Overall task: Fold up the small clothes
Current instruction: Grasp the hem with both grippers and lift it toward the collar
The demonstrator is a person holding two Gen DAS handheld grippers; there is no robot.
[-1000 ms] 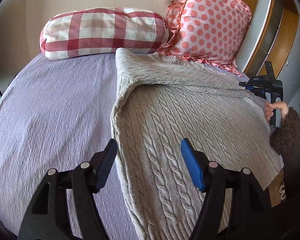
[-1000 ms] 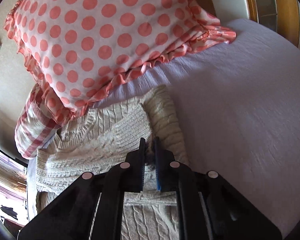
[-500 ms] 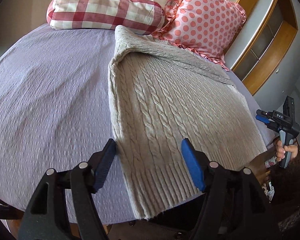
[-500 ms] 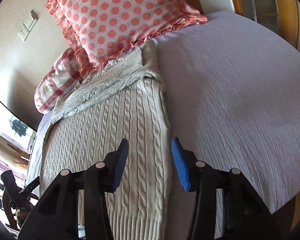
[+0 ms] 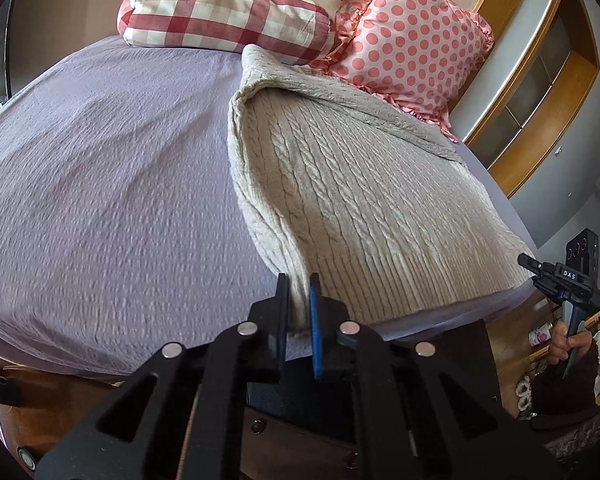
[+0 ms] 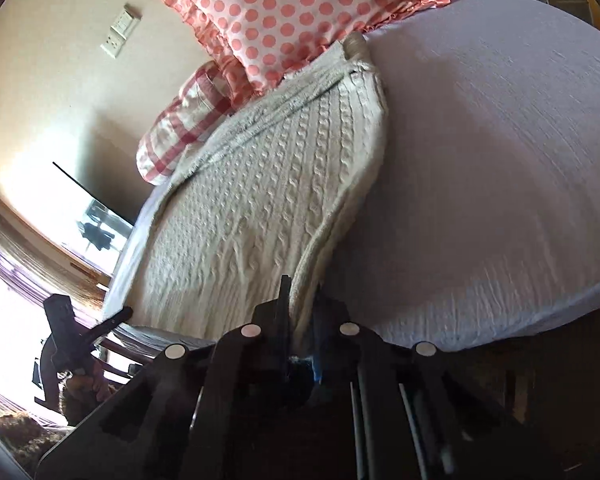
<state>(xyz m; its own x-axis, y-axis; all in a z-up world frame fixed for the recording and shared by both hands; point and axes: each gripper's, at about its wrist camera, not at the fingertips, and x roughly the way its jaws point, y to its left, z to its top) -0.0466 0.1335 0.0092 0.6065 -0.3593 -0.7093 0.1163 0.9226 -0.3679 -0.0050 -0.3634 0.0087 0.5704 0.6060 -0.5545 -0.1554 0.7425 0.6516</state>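
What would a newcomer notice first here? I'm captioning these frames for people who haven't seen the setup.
The cable-knit sweater spread on the lilac bed, with both grippers shut on its near hem corners. Behind it, a polka-dot pillow and a plaid pillow lean against the wall.

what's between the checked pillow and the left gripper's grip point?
Left wrist view: only sweater and bare bedsheet between checked pillow and left gripper.

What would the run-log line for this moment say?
stage: hem grasp | left gripper: shut on sweater hem corner | right gripper: shut on other hem corner | sweater: flat on bed
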